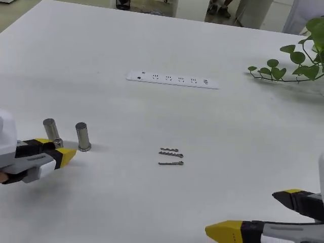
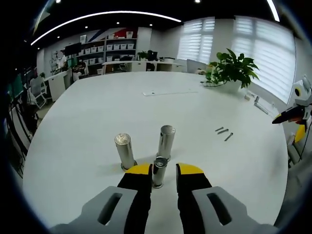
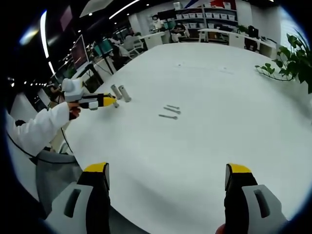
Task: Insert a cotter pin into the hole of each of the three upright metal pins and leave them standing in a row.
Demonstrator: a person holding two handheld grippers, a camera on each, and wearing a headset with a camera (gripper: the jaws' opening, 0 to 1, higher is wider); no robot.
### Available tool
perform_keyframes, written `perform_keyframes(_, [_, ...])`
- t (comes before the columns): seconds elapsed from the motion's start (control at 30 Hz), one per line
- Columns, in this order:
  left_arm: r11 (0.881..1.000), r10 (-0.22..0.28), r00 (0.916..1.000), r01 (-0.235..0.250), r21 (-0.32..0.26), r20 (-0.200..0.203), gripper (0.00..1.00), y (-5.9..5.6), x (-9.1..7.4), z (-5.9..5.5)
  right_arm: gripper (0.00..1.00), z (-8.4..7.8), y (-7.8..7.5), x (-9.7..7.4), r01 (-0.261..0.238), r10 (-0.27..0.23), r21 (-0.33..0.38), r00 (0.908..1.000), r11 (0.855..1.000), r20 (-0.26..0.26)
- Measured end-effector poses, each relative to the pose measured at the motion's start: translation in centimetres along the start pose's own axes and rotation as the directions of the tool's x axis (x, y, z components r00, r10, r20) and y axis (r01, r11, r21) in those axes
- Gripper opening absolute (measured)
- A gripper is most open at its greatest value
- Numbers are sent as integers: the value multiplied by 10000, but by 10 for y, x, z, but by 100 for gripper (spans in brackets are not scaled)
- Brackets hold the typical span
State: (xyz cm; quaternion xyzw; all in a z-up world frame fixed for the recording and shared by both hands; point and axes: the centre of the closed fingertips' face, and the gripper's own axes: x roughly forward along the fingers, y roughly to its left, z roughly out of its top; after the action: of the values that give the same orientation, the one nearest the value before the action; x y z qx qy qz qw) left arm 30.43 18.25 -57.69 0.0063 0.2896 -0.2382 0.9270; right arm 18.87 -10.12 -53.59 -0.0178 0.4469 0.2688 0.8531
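Left gripper (image 2: 164, 170) straddles upright metal pin (image 2: 159, 168).

— What colours are your jaws?
— Yellow at the tips and black behind them, with pale grey bodies. It is the same on my left gripper (image 2: 164, 170) and my right gripper (image 3: 165, 171).
— And the surface?
— The surface (image 1: 152, 202) is plain white, with no pattern. The metal pins (image 1: 82, 135) are shiny silver-grey, and the cotter pins (image 1: 171, 155) are a duller grey.
— Anything else?
— A white power strip (image 1: 172, 80) with dark socket slots, a plant (image 1: 298, 63) with green leaves, and my white sleeve (image 3: 39, 129).
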Motion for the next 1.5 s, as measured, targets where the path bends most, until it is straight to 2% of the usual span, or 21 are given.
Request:
perform_keyframes(0.17, [9998,199,9998,-199,75,-73,7,5,1,-1,97,3,1,1,4,-4,-230,10000,9997,-14])
perform_keyframes(0.27, [9982,-152,9999,149,-576,-47,7,3,0,-2,98,2,1,2,-24,22,-297,10000,9996,-50])
perform_keyframes(0.33, [9989,-107,9999,106,-457,-21,7,4,0,-2,98,1,2,3,-32,29,-341,10000,9994,-92])
perform_keyframes(0.37, [9998,-130,9999,130,-159,-23,6,4,-1,-2,98,0,2,3,-56,52,-370,9999,9993,-122])
perform_keyframes(0.5, [9998,-99,9999,99,-169,-37,6,4,-3,-3,98,0,3,4,-114,108,-370,9998,9993,-152])
perform_keyframes(0.6, [9998,4,9999,-2,197,-138,6,3,-6,-5,97,0,3,4,-124,118,-443,9998,9989,-145])
perform_keyframes(0.77, [9999,36,10000,-37,167,34,5,-1,-11,-2,97,2,3,4,-155,153,-435,9999,9989,-65])
perform_keyframes(0.93, [9990,11,9999,-18,452,151,5,-14,-18,3,97,2,5,3,-182,184,-449,9998,9988,43])
perform_keyframes(1.13, [9988,-238,9995,228,424,225,5,-34,-22,6,97,2,9,1,-248,257,-467,9995,9986,190])
perform_keyframes(1.23, [9983,-395,9989,384,428,255,5,-47,-24,5,97,3,11,-1,-293,308,-487,9991,9984,298])
perform_keyframes(1.5, [9972,-570,9984,569,492,-4,5,-71,-30,-2,97,5,15,-7,-443,477,-463,9961,9979,742])
